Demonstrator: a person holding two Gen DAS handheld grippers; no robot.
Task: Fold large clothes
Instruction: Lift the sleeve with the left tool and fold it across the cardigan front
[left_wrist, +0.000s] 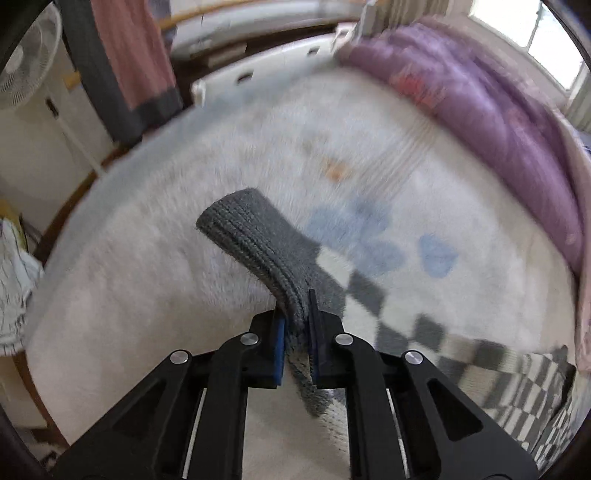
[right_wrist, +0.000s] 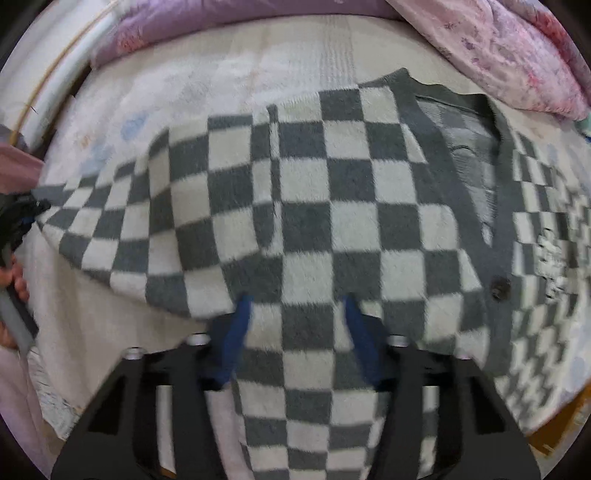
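Note:
A grey-and-white checkered cardigan (right_wrist: 306, 221) lies spread on the bed, front up, with a dark button (right_wrist: 498, 286) on its grey placket. My left gripper (left_wrist: 297, 332) is shut on the grey ribbed cuff (left_wrist: 251, 236) of one sleeve, which sticks up beyond the pads. The checkered sleeve (left_wrist: 424, 325) trails off to the right. My right gripper (right_wrist: 295, 306) points down onto the cardigan's body. Its blue fingers (right_wrist: 240, 325) stand apart with a bulge of fabric between them, and I see no pinch.
A fluffy white blanket (left_wrist: 166, 206) with faint blue prints covers the bed. A purple quilt (left_wrist: 498, 122) is bunched along the far side, a pink one (right_wrist: 498, 48) beside it. A fan (left_wrist: 26, 70) and a hanging pink-and-grey cloth (left_wrist: 136, 66) stand past the bed's left edge.

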